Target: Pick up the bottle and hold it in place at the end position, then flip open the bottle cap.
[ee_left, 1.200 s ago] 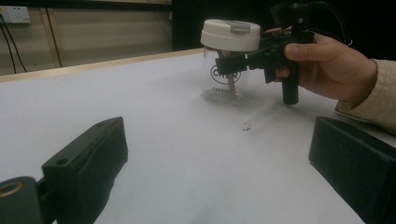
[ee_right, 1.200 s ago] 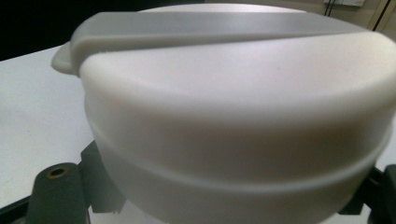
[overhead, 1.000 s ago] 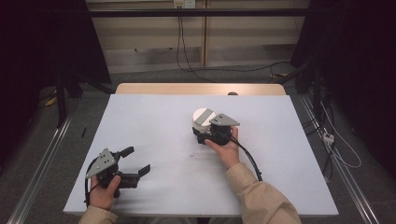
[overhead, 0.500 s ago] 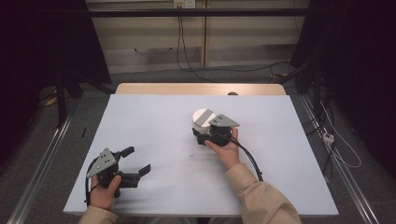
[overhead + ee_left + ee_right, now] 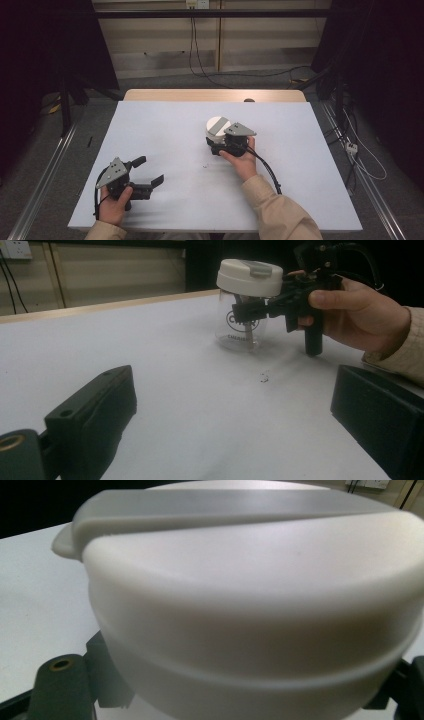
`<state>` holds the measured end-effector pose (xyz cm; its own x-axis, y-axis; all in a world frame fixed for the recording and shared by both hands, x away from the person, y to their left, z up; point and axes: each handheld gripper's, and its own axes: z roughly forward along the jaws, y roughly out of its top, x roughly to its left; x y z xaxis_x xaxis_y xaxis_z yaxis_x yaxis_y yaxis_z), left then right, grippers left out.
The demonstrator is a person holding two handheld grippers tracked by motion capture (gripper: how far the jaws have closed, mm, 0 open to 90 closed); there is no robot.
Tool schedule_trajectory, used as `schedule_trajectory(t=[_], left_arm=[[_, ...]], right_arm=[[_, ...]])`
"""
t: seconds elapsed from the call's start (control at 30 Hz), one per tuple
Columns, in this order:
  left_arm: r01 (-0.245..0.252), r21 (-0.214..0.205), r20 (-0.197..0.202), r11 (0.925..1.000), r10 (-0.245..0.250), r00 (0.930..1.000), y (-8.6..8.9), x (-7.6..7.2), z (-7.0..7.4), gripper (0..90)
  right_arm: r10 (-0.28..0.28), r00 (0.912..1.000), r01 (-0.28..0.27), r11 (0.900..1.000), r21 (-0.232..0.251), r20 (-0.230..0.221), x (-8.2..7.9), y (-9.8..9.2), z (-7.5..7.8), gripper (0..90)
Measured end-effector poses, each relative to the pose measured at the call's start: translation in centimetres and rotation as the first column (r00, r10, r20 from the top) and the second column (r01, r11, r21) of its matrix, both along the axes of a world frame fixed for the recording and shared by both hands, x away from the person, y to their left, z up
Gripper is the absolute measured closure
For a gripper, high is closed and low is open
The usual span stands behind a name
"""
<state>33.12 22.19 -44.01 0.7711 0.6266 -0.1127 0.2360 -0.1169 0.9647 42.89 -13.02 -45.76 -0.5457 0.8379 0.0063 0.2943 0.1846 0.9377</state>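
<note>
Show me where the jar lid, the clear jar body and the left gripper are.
jar lid (image 5: pixel 250 277), left gripper view, its white side.
clear jar body (image 5: pixel 239 332), left gripper view, printed wall.
left gripper (image 5: pixel 149 171), high view, between its open jaws.

I count one table (image 5: pixel 165 125) under my hands; one clear jar (image 5: pixel 240 330) standing on it, with one white lid (image 5: pixel 250 277) (a single grey strip runs across its top); two grippers, my left gripper (image 5: pixel 145 176) and my right gripper (image 5: pixel 215 145); two hands on them, left hand (image 5: pixel 114 206) and right hand (image 5: pixel 243 161).
</note>
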Motion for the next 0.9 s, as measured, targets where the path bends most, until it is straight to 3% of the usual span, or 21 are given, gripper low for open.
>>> schedule_trajectory(t=[0.4,0.77,0.9], left_arm=[[-0.002,-0.003,-0.012,1.0000,0.002,0.9999,-1.4,0.8,0.3,3.8],[0.006,0.022,-0.022,0.9997,-0.005,0.9997,-4.1,2.1,0.8,3.7],[0.007,0.010,-0.036,0.9999,-0.007,0.9993,-5.1,2.7,0.9,4.2]], right_arm=[[0.003,1.0000,-0.003,1.0000,-0.001,0.001,0.0,0.0,0.0,18.7],[0.004,1.0000,-0.004,1.0000,0.002,0.000,0.0,0.0,-0.1,18.7],[0.003,1.0000,-0.003,1.0000,0.001,-0.002,0.0,0.0,-0.1,18.7]])
